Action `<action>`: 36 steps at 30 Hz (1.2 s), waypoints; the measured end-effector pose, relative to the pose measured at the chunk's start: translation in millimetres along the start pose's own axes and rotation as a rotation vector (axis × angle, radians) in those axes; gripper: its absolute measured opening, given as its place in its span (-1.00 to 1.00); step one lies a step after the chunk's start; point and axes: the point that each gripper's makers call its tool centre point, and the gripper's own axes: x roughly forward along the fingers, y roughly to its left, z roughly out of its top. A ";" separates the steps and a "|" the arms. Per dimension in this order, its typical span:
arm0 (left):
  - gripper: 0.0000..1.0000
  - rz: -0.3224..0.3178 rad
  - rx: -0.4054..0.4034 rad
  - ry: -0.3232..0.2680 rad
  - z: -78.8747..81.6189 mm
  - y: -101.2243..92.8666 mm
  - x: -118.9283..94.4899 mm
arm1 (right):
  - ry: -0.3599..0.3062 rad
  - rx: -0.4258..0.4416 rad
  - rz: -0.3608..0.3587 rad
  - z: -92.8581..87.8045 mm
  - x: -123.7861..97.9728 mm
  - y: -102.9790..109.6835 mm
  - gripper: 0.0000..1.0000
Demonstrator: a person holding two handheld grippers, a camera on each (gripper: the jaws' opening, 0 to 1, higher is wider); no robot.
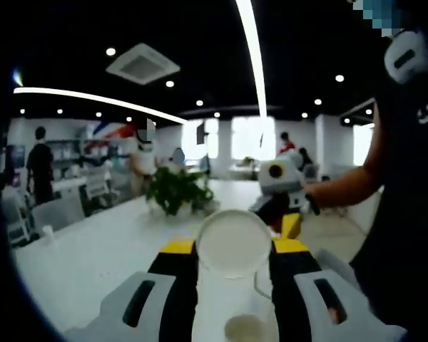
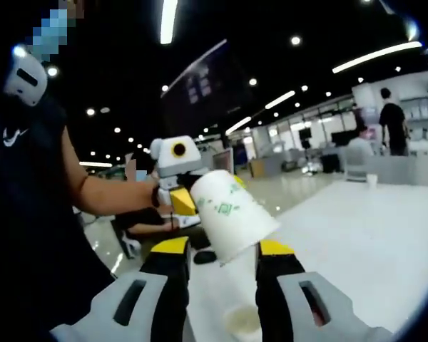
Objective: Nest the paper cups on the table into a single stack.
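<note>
Left gripper view: left gripper (image 1: 234,274) looks along its own yellow-tipped jaws, which stand one on each side of a white paper cup (image 1: 233,244). The cup's flat round bottom faces the lens and hides the contact points, so a firm clasp is likely but I cannot tell for sure. Beyond lie the white table (image 1: 107,249) and a potted plant (image 1: 174,189) standing on it. The right gripper shows past the cup, at the end of the person's forearm (image 1: 342,187).

Right gripper view: right gripper (image 2: 225,260). The same cup, with its green printed pattern, hangs tilted just above this gripper's jaw tips, wide mouth towards the lens. It is carried by the left gripper coming in from the left. The right jaws stand apart with nothing between them, so released. A second small cup (image 2: 372,180) stands far off on the table, well apart from both tools. Something pale and round (image 2: 241,318) sits low between the jaws; it may be another cup's rim, too blurred to say.

Handling judgement: thin paper, very light, walls soft enough to dent. The rolled rim is the stiffest part. Best held across the sidewall near the upper half, with light pressure; the waxy surface may slip. A crushed wall would spoil nesting.
</note>
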 end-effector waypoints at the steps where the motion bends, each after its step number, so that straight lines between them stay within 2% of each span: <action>1: -0.27 -0.006 0.001 0.010 -2.7 -1.5 0.4 | -0.001 -0.002 0.001 0.8 0.6 0.7 -0.56; 4: -0.27 -0.024 0.001 0.029 -8.2 -4.5 1.3 | 0.000 -0.006 0.017 3.3 2.8 4.5 -0.59; 13: -0.28 -0.055 -0.004 0.039 -14.2 -11.0 -1.8 | -0.023 -0.022 0.096 17.2 1.4 21.1 -0.88; 18: -0.30 -0.043 0.003 0.041 -14.5 -10.3 -4.6 | -0.007 -0.028 0.142 20.2 4.5 31.0 -1.00; 24: -0.31 -0.033 -0.002 0.028 -9.4 -10.3 -8.5 | 0.009 -0.045 0.162 26.7 8.2 38.0 -1.00; 30: -0.12 0.006 -0.013 0.023 -8.0 -3.5 -12.1 | 0.027 -0.058 0.154 28.4 9.1 36.6 -1.00; 36: 0.32 0.098 -0.033 0.045 -12.3 13.7 -16.7 | 0.045 -0.077 0.102 31.1 8.3 25.1 -1.00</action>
